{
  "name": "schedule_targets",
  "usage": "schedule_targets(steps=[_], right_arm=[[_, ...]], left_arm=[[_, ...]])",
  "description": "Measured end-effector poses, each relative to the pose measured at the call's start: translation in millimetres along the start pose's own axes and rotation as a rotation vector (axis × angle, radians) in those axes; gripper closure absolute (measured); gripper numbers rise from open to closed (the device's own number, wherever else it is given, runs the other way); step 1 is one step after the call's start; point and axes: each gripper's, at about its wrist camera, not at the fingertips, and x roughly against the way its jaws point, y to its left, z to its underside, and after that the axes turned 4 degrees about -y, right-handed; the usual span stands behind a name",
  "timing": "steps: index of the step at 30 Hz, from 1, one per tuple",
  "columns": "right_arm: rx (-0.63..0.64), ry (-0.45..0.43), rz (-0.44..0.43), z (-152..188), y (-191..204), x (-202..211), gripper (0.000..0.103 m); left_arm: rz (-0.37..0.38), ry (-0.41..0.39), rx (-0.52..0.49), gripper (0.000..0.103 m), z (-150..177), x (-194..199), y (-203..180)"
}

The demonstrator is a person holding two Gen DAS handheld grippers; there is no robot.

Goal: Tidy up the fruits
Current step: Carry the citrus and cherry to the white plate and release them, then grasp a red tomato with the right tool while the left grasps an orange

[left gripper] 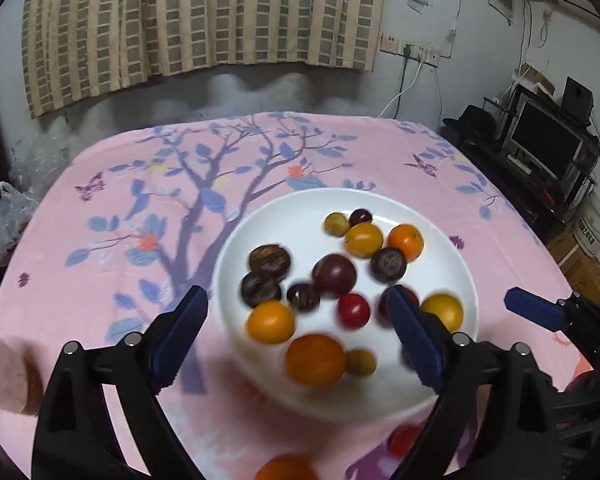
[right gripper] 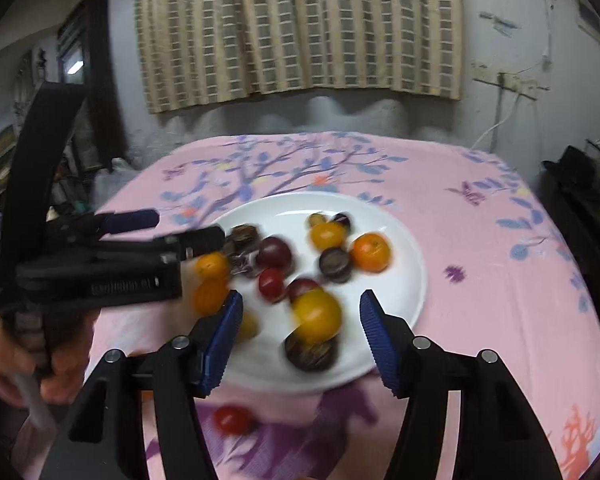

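Fruits (left gripper: 334, 274) sit piled on white plate (left gripper: 440, 216) mid pink tablecloth (left gripper: 100, 208); one red tomato (right gripper: 232, 420) lies off plate, near edge. Left gripper (left gripper: 298, 332) spread wide w/ nothing between; right gripper (right gripper: 300, 332) apart too, empty, over plate.

We note a table under a pink tree-print cloth (left gripper: 112, 200). Directly on it: a white plate (left gripper: 284, 216) ahead of both jaw pairs, a red fruit (right gripper: 232, 420) and an orange fruit (left gripper: 286, 469) off-plate, nearer than the jaw tips.
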Motion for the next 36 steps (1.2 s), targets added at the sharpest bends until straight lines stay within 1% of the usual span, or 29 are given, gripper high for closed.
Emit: schedule_targets(steps=[3,6,8,10,12,13,15,16,18,21,23,25,27,28,29,33,34,36], right_arm=[[0.022,0.035,-0.008,18.0,14.8,8.3,0.041],[0.037,0.102,-0.026,37.3,30.1,5.9,0.041],[0.048,0.132,-0.023,48.1,41.1,5.3,0.041],[0.041,0.159,-0.017,56.2,48.9,2.4,0.041],[0.031,0.172,-0.006,62.8,55.2,-0.3,0.041],[0.030,0.173,0.005,64.9,56.7,-1.5,0.041],[0.027,0.180,0.029,68.5,59.3,-4.2,0.041],[0.022,0.188,0.041,69.7,59.7,-7.0,0.041],[0.017,0.201,0.057,72.4,59.9,-11.8,0.041],[0.011,0.209,0.063,73.8,59.2,-17.1,0.041],[0.008,0.220,0.064,73.8,57.9,-21.9,0.041],[0.006,0.233,0.062,75.8,59.0,-26.5,0.043],[0.011,0.239,0.064,77.2,60.2,-29.7,0.057],[0.013,0.242,0.066,78.3,60.6,-31.3,0.069],[0.015,0.243,0.074,79.2,60.5,-32.2,0.072],[-0.005,0.218,0.079,77.1,55.6,-22.6,0.073],[-0.013,0.188,0.072,72.8,54.4,-14.1,0.073],[-0.027,0.146,0.060,66.4,52.9,-1.6,0.073]], left_arm=[[-0.031,0.034,0.064,0.009,20.4,21.3,19.3],[-0.014,0.067,0.130,0.009,51.8,45.3,37.9],[-0.013,0.058,0.188,0.009,75.5,62.8,49.4],[-0.043,0.045,0.218,0.007,96.1,73.2,55.2],[-0.109,0.044,0.215,0.007,113.9,75.5,56.9],[-0.128,0.048,0.210,0.007,119.1,74.3,57.1],[-0.158,0.090,0.187,0.007,123.0,68.8,55.7],[-0.154,0.097,0.178,0.007,121.5,67.9,55.0],[-0.148,0.088,0.181,0.007,120.8,71.9,55.9],[-0.171,0.054,0.186,0.007,119.8,79.6,57.6],[-0.169,0.057,0.197,0.007,120.3,80.5,60.1],[-0.159,0.068,0.215,0.007,119.4,79.6,62.5],[-0.158,0.073,0.224,0.007,119.5,79.3,64.7],[-0.162,0.073,0.223,0.007,119.6,78.7,64.5],[-0.167,0.071,0.218,0.007,119.9,78.4,63.8],[-0.168,0.081,0.188,0.007,122.9,71.6,57.7],[-0.158,0.086,0.178,0.007,123.8,69.0,55.0],[-0.115,0.085,0.137,0.007,126.3,62.9,43.1]])
